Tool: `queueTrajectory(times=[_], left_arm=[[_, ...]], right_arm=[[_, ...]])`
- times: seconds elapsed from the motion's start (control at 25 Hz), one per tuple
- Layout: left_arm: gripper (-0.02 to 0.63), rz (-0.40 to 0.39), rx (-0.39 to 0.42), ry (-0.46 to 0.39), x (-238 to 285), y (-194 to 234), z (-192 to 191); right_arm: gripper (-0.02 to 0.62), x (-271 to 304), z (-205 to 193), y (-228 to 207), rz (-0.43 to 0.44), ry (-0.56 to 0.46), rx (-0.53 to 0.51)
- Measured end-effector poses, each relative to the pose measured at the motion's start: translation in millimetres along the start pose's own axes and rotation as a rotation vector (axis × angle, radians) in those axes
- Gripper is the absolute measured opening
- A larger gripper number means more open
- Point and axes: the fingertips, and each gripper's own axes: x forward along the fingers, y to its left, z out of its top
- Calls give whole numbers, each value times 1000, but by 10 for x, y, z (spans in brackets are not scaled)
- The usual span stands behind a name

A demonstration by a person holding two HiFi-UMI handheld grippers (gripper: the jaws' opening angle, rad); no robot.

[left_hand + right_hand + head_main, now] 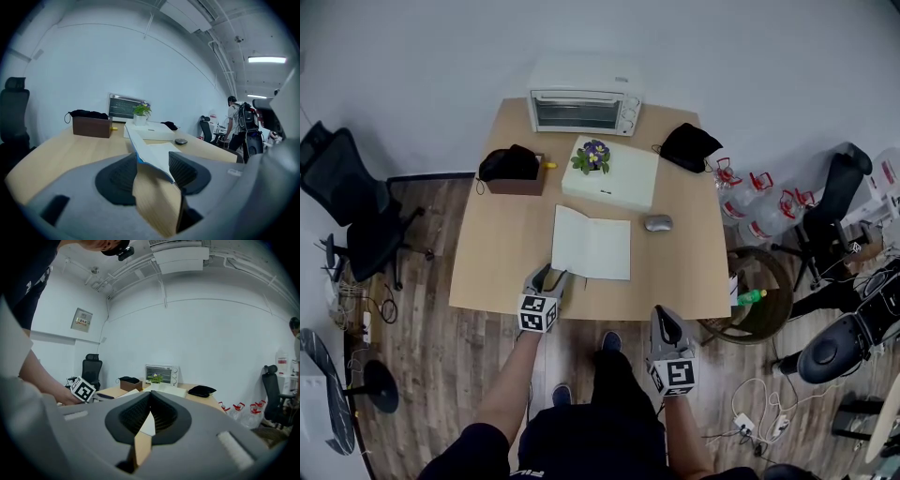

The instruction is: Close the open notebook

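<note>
The notebook (592, 246) lies with white pages up at the middle of the wooden table (497, 272), near its front edge. Its left half stands lifted, almost on edge; in the left gripper view this blue-edged leaf (143, 152) rises slantwise between the jaws. My left gripper (549, 278) (153, 159) is at the notebook's near left corner. Its jaws stand wide apart around the leaf, with no pinch visible. My right gripper (666, 323) (150, 405) hangs off the table's front edge, right of the notebook, with its pads together and nothing held.
At the back stand a toaster oven (586, 110), a white box (623, 178) with a potted plant (595, 156), a brown box (514, 176) and a black pouch (691, 146). A grey mouse (658, 222) lies right of the notebook. An office chair (347, 202) stands left; water jugs (759, 208) stand right.
</note>
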Motion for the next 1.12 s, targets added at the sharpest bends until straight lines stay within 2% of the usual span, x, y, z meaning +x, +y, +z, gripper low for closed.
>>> queueTrajectory(times=[0.24,0.56,0.92,1.12], left_arm=[[206,-13,55,-35,-1,-199,132],[212,-29,81,-64,55,-408,229],[213,-77,98,-80,190,-787,351],[216,-127,132,-70,287,-1003,393]], right_arm=[[-8,-45,-38,-41,-5,5,11],[-8,-136,-56,-160,-26,-5,35],[-8,-288,-151,-311,-50,-9,91],[-8,-319,-141,-449,-74,-35,144]])
